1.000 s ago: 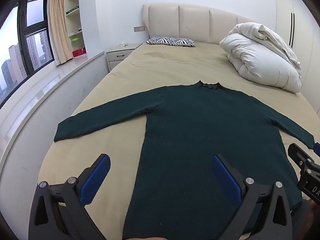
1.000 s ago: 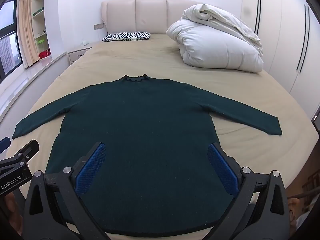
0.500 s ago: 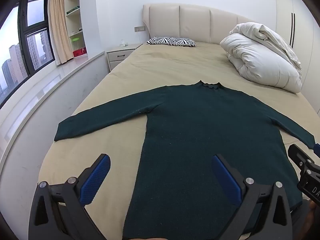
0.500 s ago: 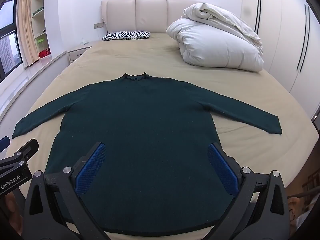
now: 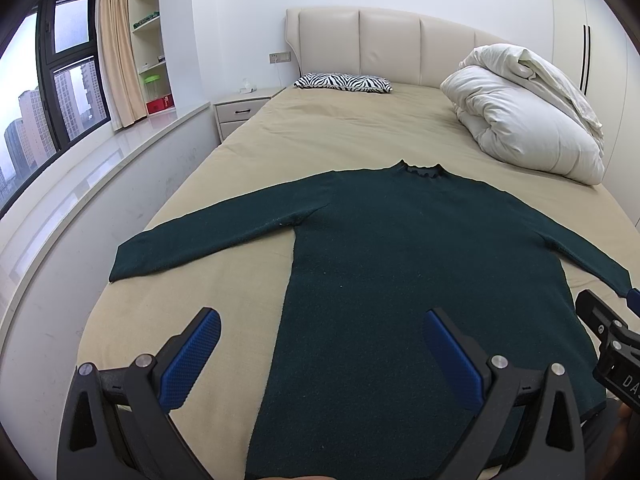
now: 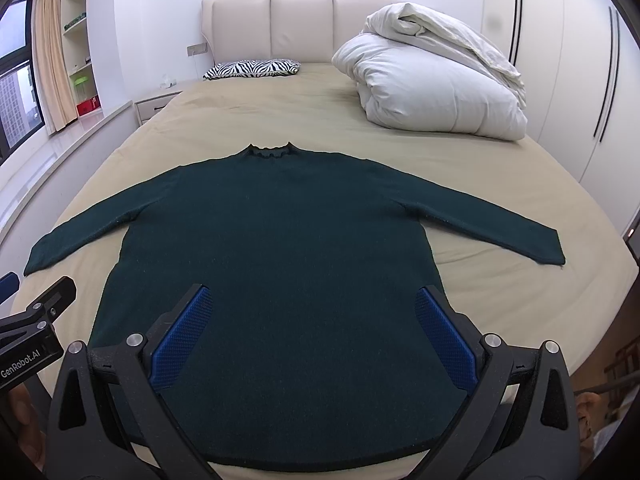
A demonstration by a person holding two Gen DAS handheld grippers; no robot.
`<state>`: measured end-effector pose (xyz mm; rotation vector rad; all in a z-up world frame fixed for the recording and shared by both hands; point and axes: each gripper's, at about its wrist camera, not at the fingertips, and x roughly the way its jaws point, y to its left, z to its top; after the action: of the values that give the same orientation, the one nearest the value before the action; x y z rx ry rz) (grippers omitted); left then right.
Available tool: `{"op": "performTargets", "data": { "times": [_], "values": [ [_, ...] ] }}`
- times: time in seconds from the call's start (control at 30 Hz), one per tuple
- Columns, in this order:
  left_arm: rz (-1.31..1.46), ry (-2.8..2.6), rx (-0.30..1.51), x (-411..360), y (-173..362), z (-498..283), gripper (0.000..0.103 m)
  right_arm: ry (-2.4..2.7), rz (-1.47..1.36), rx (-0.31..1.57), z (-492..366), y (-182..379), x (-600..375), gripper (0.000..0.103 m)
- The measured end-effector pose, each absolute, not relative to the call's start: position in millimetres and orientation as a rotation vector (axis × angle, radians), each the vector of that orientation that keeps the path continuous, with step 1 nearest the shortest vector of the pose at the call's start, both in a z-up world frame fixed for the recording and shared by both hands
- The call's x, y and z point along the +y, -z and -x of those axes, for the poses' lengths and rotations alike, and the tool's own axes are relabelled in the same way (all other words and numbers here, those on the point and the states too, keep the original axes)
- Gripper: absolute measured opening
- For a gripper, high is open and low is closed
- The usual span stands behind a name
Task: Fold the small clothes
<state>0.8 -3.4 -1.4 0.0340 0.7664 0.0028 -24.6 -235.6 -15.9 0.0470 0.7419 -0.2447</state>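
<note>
A dark green long-sleeved sweater point(image 5: 400, 264) lies flat on the bed, collar toward the headboard, both sleeves spread out; it also shows in the right wrist view point(image 6: 288, 232). My left gripper point(image 5: 320, 334) is open and empty, hovering above the sweater's lower left side. My right gripper point(image 6: 314, 314) is open and empty above the sweater's hem. Each gripper shows at the edge of the other's view: the right one point(image 5: 608, 328) and the left one point(image 6: 32, 320).
The beige bed sheet point(image 5: 320, 136) carries a white folded duvet point(image 5: 524, 120) at the far right and a zebra pillow point(image 5: 344, 82) by the headboard. A nightstand point(image 5: 240, 114) and window ledge point(image 5: 80, 184) run along the left. Wardrobe doors point(image 6: 580, 60) stand right.
</note>
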Motion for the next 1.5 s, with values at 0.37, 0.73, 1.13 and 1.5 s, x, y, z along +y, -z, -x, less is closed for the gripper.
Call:
{"op": "performTargets", "data": {
  "times": [0.37, 0.73, 1.13, 1.5],
  "values": [
    [-0.035, -0.002, 0.767, -3.5, 1.3, -1.0, 0.103, 0.245, -0.047, 0.742, 24.6, 15.9, -235.8, 0.103],
    [-0.036, -0.003, 0.767, -4.3, 0.3, -1.4, 0.103, 0.245, -0.047, 0.744, 24.5, 16.9, -236.1, 0.103],
    [-0.035, -0.003, 0.768, -4.7, -1.6, -2.1, 0.103, 0.245, -0.046, 0.747, 24.9, 20.1, -236.8, 0.103],
    [-0.036, -0.003, 0.768, -4.9, -3.4, -2.6, 0.103, 0.244, -0.045, 0.748, 24.6, 20.2, -236.5, 0.103]
  ]
}}
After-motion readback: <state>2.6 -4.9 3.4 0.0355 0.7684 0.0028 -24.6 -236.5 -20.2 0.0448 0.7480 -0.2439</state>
